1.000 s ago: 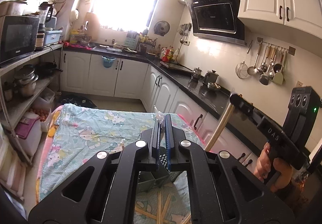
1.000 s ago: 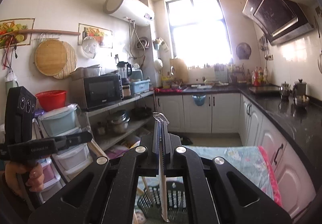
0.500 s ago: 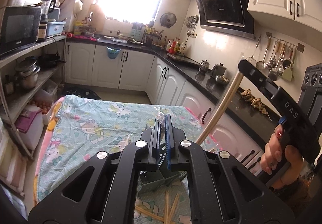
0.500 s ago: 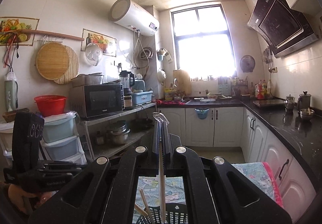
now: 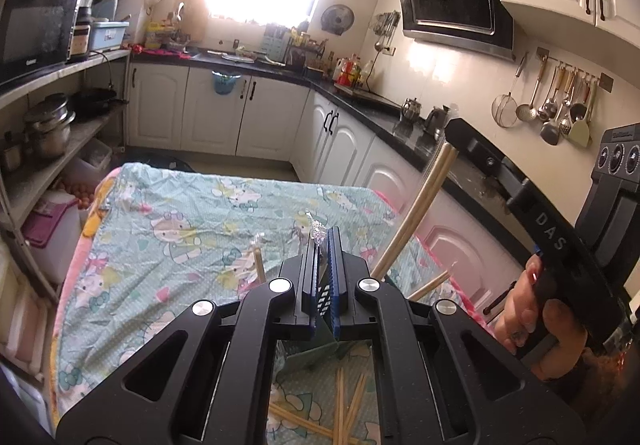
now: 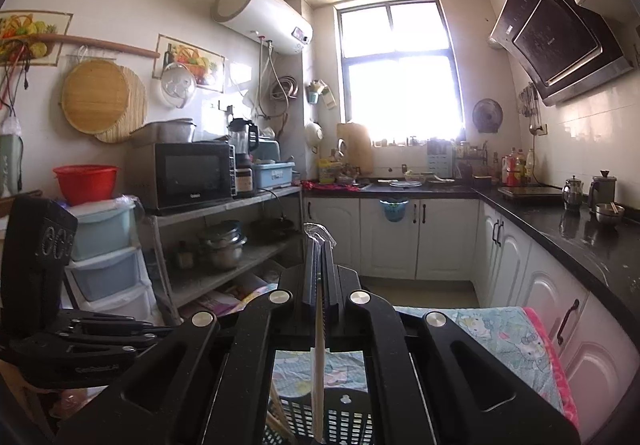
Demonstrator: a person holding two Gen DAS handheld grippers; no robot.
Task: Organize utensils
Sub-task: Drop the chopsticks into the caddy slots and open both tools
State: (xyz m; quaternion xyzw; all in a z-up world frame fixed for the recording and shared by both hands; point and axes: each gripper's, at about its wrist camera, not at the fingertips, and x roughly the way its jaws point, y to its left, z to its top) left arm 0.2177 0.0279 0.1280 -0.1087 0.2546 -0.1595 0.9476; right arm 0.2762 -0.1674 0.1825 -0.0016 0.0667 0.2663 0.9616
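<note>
My right gripper (image 6: 320, 241) is shut on a wooden chopstick (image 6: 319, 365) that hangs down into a dark slotted utensil basket (image 6: 340, 421). In the left wrist view the right gripper (image 5: 452, 133) is at the right, above the table, with the chopstick (image 5: 416, 209) slanting down toward the basket (image 5: 316, 349). My left gripper (image 5: 322, 241) is shut on the basket's edge, with a scrap of clear plastic wrap at its tips. Several loose chopsticks (image 5: 344, 409) lie on the cloth below it. Another chopstick (image 5: 259, 265) stands in the basket.
The table wears a teal cartoon-print cloth (image 5: 180, 229). A black counter (image 5: 404, 125) with white cabinets runs along the right. Open shelves (image 5: 52, 117) with pots and a microwave stand at the left. The left gripper's body (image 6: 36, 285) shows at the left of the right wrist view.
The right gripper has tilted up and moved over the basket, and the chopstick's lower end now reaches down into it. The left gripper has stayed shut at the basket.
</note>
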